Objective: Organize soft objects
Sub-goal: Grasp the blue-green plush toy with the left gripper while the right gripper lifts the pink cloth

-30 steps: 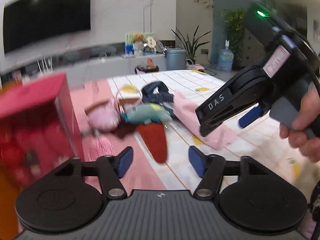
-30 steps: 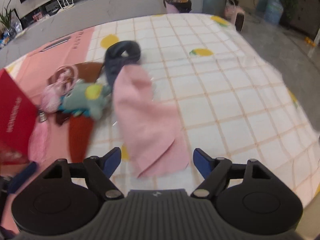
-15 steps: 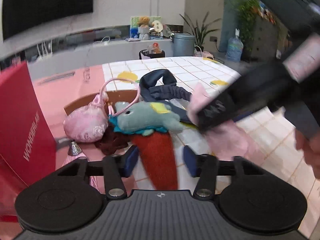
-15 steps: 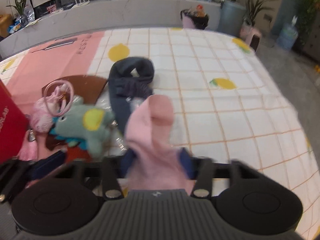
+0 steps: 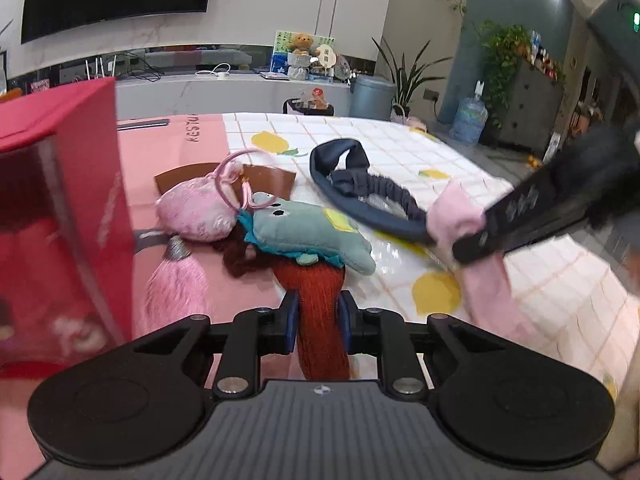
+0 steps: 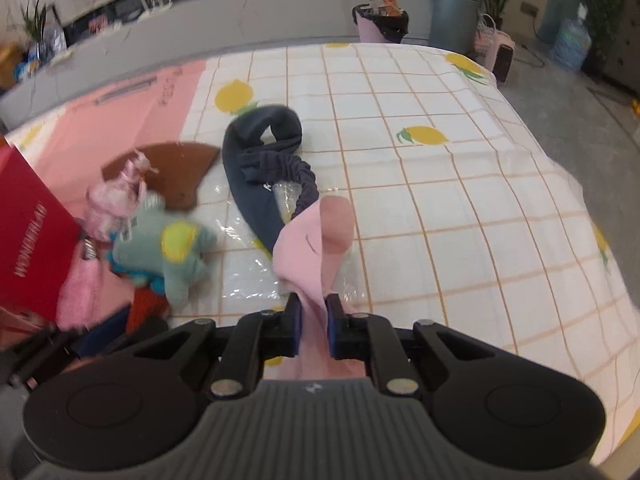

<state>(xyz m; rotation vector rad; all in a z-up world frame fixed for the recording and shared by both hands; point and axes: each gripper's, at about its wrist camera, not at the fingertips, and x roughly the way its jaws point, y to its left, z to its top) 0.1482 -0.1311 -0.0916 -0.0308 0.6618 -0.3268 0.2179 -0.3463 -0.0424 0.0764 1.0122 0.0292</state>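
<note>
Both grippers closing on soft items over the checked tablecloth (image 6: 440, 208).

Left wrist view: left gripper (image 5: 318, 316) jaws narrow and closing, rust-red knit piece (image 5: 320, 320) pinched between the pads; teal plush toy (image 5: 308, 236) lies on its far end, pink pouch (image 5: 196, 212) beside, red box (image 5: 60, 208) at left.
Right wrist view: right gripper (image 6: 312, 322) jaws narrow and closing, pink cloth (image 6: 316, 248) clamped and lifted; navy headband (image 6: 260, 172) lies just behind it.

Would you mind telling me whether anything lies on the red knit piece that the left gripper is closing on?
Yes. The teal plush toy lies across the far end of the red knit piece, so lifting may drag it. The left gripper is closing with the near end between its jaws; nothing else is between them.
</note>
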